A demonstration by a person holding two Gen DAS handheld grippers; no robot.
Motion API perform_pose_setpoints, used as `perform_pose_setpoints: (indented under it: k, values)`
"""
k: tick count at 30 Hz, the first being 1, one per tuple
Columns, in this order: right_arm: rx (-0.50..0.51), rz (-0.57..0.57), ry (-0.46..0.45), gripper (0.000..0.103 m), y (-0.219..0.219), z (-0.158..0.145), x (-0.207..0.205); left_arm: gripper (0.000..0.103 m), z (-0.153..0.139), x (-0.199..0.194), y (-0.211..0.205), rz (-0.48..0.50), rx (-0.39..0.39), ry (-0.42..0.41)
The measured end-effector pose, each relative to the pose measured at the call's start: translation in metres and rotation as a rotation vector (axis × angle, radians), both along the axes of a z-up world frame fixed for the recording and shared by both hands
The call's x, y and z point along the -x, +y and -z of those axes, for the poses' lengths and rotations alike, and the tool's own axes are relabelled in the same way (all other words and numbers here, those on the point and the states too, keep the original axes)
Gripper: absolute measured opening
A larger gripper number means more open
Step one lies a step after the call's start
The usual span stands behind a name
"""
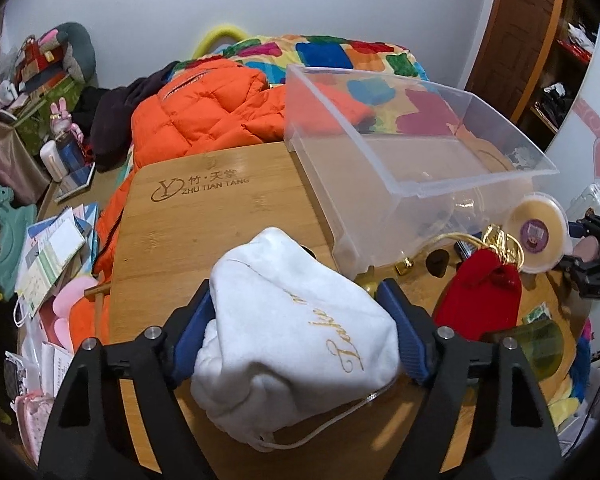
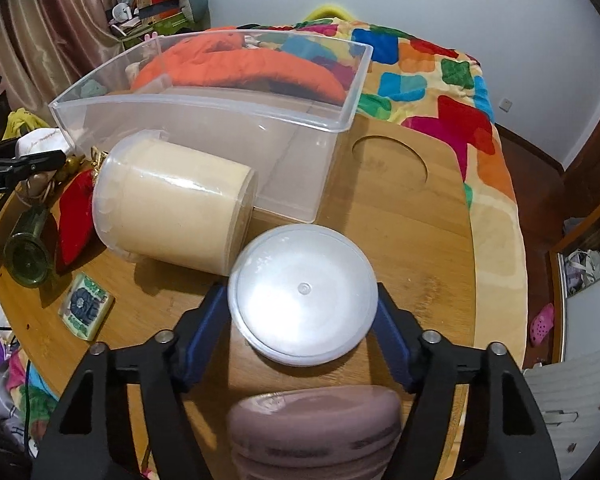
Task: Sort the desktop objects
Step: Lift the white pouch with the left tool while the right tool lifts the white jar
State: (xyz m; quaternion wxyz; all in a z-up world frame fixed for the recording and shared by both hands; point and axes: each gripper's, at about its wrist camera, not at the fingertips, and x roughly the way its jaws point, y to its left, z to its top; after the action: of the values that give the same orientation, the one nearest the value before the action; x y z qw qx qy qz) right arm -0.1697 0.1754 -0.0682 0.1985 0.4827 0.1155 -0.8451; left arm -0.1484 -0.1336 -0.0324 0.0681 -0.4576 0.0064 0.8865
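Note:
My left gripper point(image 1: 300, 320) is shut on a white drawstring pouch point(image 1: 288, 328) with gold lettering, held over the bamboo table point(image 1: 204, 220). My right gripper point(image 2: 302, 312) is shut on a white round lidded jar point(image 2: 302, 292), seen from its lid. A clear plastic bin point(image 1: 416, 152) stands on the table's far side; it also shows in the right wrist view point(image 2: 204, 100). A cream jar point(image 2: 172, 204) lies on its side against the bin. A red pouch point(image 1: 480, 296) lies right of the left gripper.
A green glass bottle point(image 2: 28, 248) and a small green-printed packet point(image 2: 86, 312) lie on the table's left in the right wrist view. A mauve stacked object point(image 2: 316, 432) sits under the right gripper. An orange jacket point(image 1: 204, 116) and colourful blanket point(image 2: 440, 76) lie behind the table.

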Motion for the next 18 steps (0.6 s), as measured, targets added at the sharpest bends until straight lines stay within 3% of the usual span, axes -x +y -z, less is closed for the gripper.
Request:
perform_pose_setpoints:
  k: [6, 18]
  values:
    - [0.015, 0.009, 0.005, 0.063, 0.000, 0.000, -0.004, 0.073, -0.004, -0.008, 0.004, 0.003, 0.023, 0.025]
    - [0.061, 0.022, 0.054, 0.063, 0.008, -0.021, -0.016, 0.072, -0.026, -0.026, 0.003, -0.016, -0.020, 0.077]
